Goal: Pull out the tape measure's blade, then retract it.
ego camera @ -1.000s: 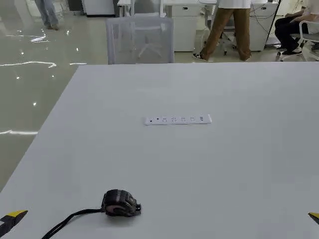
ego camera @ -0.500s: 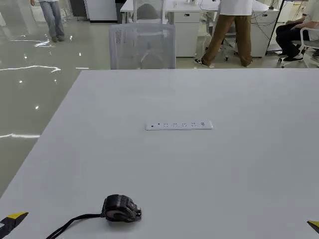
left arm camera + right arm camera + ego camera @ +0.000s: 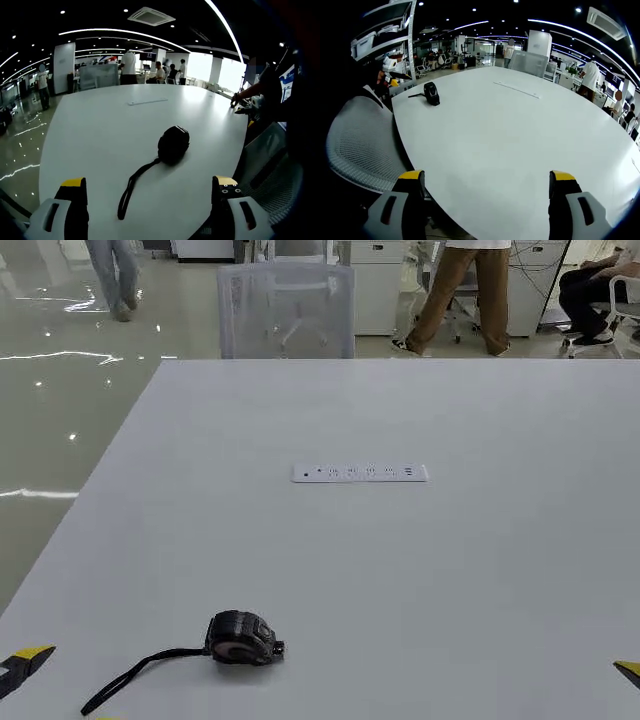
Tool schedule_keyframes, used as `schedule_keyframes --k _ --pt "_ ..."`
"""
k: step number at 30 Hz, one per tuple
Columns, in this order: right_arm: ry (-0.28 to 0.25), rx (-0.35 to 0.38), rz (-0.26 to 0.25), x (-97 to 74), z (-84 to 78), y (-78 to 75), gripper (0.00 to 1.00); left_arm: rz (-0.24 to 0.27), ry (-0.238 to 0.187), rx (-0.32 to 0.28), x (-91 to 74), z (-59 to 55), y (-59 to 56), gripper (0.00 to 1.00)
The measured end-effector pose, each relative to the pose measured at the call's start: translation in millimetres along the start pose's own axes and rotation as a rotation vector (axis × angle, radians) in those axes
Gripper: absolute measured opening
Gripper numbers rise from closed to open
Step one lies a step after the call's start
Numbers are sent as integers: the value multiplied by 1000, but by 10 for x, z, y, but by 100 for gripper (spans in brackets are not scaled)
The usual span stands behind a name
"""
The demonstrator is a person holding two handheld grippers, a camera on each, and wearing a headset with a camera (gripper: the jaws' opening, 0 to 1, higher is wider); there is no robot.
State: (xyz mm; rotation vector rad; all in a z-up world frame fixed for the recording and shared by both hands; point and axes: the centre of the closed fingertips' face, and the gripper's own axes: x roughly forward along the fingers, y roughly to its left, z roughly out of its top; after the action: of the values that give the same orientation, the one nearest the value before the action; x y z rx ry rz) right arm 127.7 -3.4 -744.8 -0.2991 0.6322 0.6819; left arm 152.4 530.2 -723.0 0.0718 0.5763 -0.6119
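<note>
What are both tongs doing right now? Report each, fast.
Left tongs: open, holding nothing; tape measure lies ahead, untouched.
Right tongs: open, holding nothing.

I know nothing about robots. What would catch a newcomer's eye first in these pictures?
A small round black tape measure lies near the front edge of a big white table. A slim white power strip lies at the table's middle. The yellow-tipped left gripper and right gripper are wide open, touching nothing.
</note>
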Motion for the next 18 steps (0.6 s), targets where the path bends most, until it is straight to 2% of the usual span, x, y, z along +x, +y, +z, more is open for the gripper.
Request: schedule_keyframes --k 3,7,10,12,14,16,18 --pt "7 -25 12 83 50 18 100 -48 35 36 112 30 -45 100" --pt "7 -58 54 243 146 69 100 -92 44 106 316 125 -90 100" --pt "3 -72 90 380 249 173 100 -115 50 151 466 184 -121 100" --pt "2 -87 116 495 309 238 100 -144 82 192 562 174 -162 100" --pt "1 -105 148 612 378 326 100 -195 117 223 650 159 -242 96" --pt "-1 -119 175 723 446 401 100 -212 134 283 741 176 -268 95" --pt "-5 -129 191 809 505 446 100 -237 137 299 804 213 -312 95"
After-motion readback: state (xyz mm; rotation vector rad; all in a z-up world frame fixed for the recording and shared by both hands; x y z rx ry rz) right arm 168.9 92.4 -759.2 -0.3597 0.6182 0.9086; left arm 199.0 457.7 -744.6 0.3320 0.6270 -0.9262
